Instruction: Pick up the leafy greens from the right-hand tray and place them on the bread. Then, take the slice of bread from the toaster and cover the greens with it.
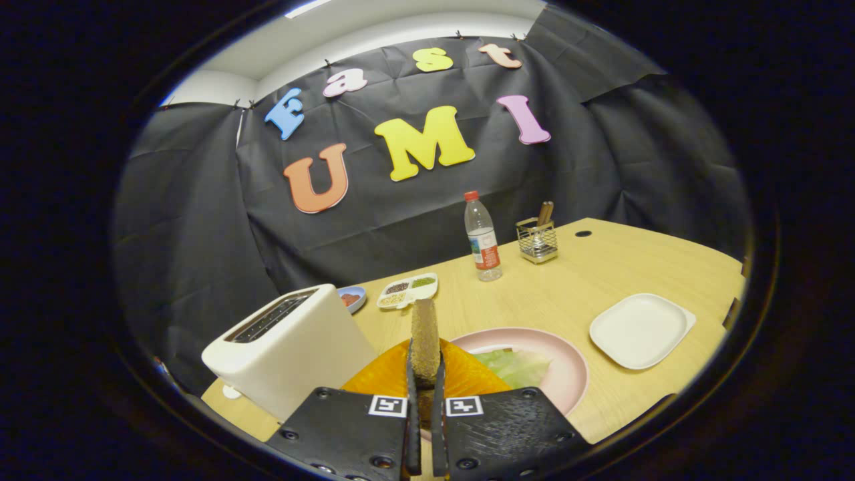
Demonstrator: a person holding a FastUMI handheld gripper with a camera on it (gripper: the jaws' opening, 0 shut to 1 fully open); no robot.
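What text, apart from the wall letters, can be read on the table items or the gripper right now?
Water bottle label: print too small to read.
Square markers on the gripper: coded patterns, no words.
Toaster, white tray, pink plate: no text visible.
Bread slice, with the jaws shut on it: none.

You are in a staged recording booth, not a real kitchen: creased black cloth (200,220) hangs clipped as the walls around a pale wooden table (568,287) with a cable hole. Kitchen props dress it: a white two-slot toaster (287,344), a clear plastic water bottle (482,237), a wire utensil holder (536,240).
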